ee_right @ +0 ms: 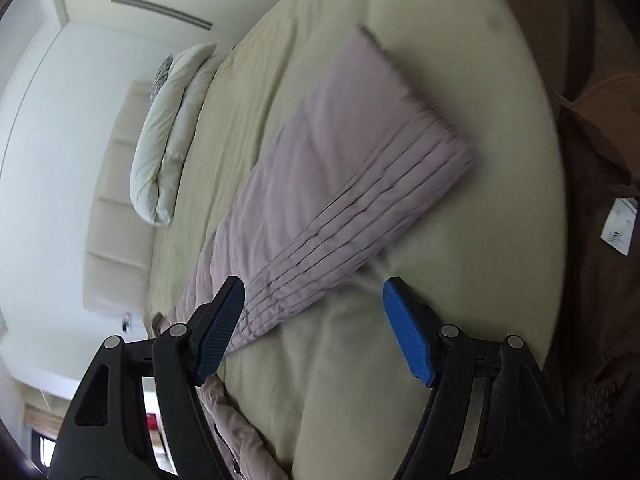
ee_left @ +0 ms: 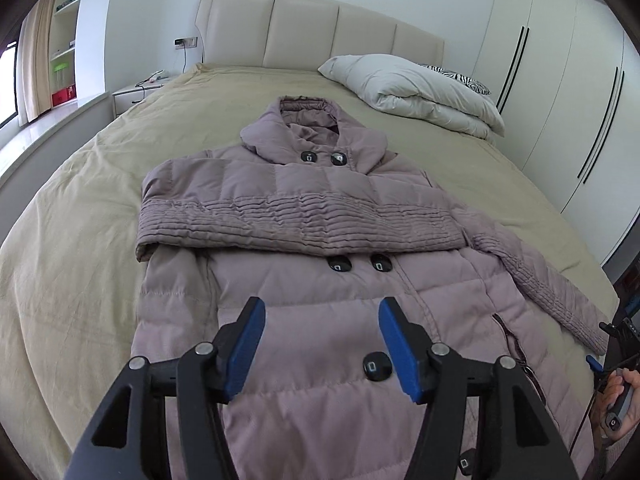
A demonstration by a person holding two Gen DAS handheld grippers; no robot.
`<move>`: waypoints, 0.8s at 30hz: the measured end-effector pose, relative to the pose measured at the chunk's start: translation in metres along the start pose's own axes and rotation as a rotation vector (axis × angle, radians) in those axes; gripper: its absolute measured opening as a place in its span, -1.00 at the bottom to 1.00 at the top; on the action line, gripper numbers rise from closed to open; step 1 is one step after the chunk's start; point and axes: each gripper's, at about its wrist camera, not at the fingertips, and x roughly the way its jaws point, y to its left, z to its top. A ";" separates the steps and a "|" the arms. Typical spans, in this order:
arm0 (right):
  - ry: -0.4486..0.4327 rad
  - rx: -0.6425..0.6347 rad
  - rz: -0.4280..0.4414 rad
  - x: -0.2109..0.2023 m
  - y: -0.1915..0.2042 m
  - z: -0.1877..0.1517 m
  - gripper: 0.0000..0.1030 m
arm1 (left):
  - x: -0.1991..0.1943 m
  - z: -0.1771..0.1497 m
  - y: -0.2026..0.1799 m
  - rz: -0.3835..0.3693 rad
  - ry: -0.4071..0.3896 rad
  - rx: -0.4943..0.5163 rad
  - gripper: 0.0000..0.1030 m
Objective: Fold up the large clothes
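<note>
Lying flat — coat [ee_left: 320, 216], bare bed [ee_left: 100, 208] around its edges

Beige-covered bed [ee_left: 100, 208] with padded cream headboard [ee_left: 320, 32], white wardrobe [ee_left: 560, 80] alongside, daylit window [ee_left: 8, 84] opposite.

Mauve hooded puffer coat [ee_left: 320, 216], face up on bed, one sleeve folded across chest
</note>
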 end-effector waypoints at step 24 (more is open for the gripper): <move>-0.194 -1.236 0.039 -0.029 0.220 -0.167 -0.69 | -0.043 0.006 -0.020 -0.345 0.025 -0.223 0.81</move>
